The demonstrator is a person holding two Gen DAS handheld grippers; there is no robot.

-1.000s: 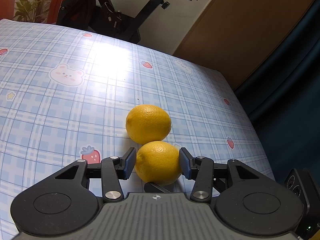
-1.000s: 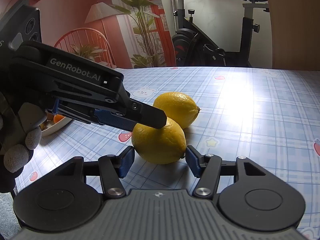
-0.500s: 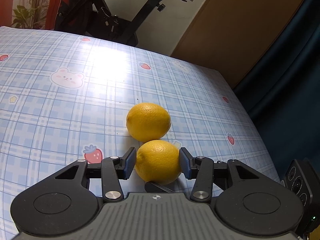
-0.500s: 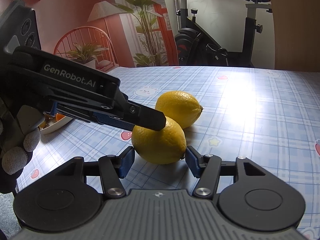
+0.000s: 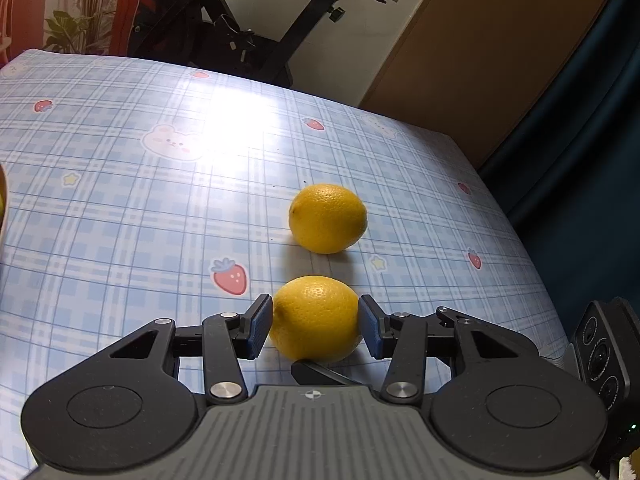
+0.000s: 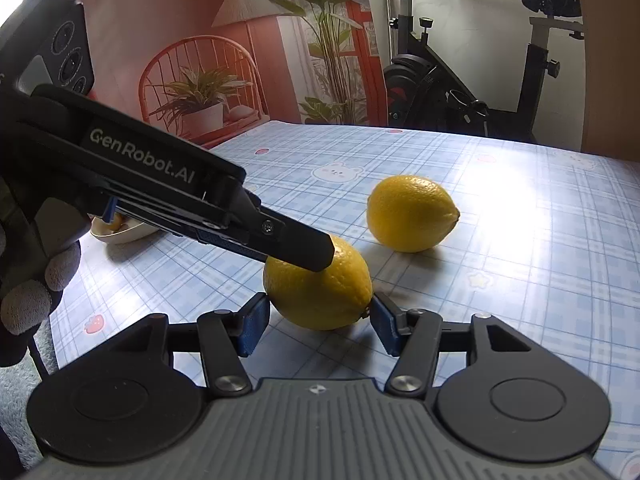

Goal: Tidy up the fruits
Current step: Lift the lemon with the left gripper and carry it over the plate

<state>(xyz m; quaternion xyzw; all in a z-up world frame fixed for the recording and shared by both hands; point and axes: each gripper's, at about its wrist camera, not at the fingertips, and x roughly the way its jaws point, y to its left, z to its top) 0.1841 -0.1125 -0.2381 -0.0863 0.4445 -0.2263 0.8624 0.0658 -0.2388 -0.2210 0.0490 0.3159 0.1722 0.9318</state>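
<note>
Left wrist view: left claw clamped on near lemon, both pads pressing its sides. Second lemon lies ahead on bench, apart from held one.

Right wrist view: right claw straddles same near lemon, long axis across the jaws; tip at right pad, left pad contact unclear, can't tell if gripping. Left claw finger sits on top, so left hand owns it. Far lemon ahead-right, bowl far left.
</note>
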